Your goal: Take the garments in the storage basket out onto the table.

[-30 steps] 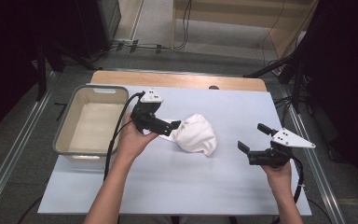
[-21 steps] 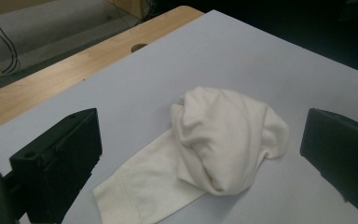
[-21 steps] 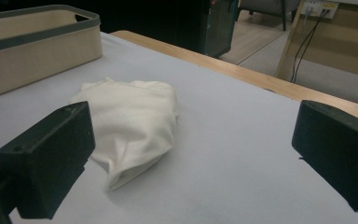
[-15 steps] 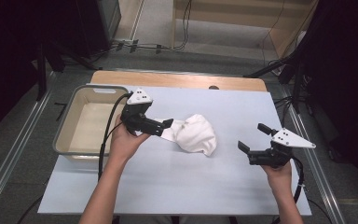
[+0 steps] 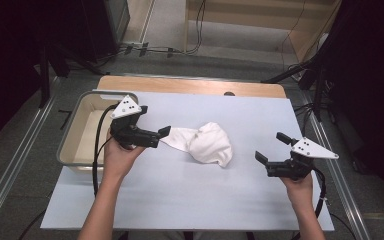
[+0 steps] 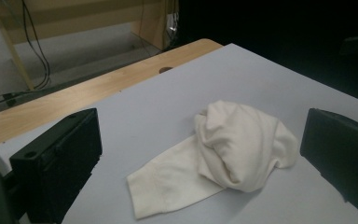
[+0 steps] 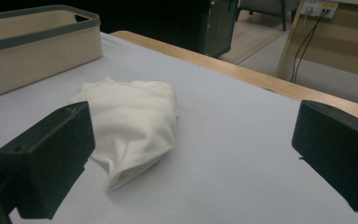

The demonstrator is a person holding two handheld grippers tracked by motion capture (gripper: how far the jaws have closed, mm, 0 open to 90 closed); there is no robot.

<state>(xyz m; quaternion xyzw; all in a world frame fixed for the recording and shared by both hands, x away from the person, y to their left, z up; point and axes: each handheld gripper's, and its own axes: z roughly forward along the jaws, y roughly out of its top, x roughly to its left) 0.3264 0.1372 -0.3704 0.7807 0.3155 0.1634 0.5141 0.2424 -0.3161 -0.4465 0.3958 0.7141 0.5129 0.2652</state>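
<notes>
Pale blue covers the surface (image 5: 190,200), with a strip of bare wood along its far edge and dark floor around it. A crumpled white cloth (image 5: 206,144) lies near the middle, bunched at its right end, with a flat sleeve-like tail stretching left. The left hand-held gripper (image 5: 163,133) sits just at that tail's end; in the left gripper view its jaws stand wide apart with nothing between them, the cloth lying ahead on the surface. The right hand-held gripper (image 5: 270,148) hovers well to the cloth's right, jaws spread and empty, pointing toward it. A beige bin (image 5: 75,131) with a grey rim stands at the left edge, just behind the left hand (image 5: 121,156).
</notes>
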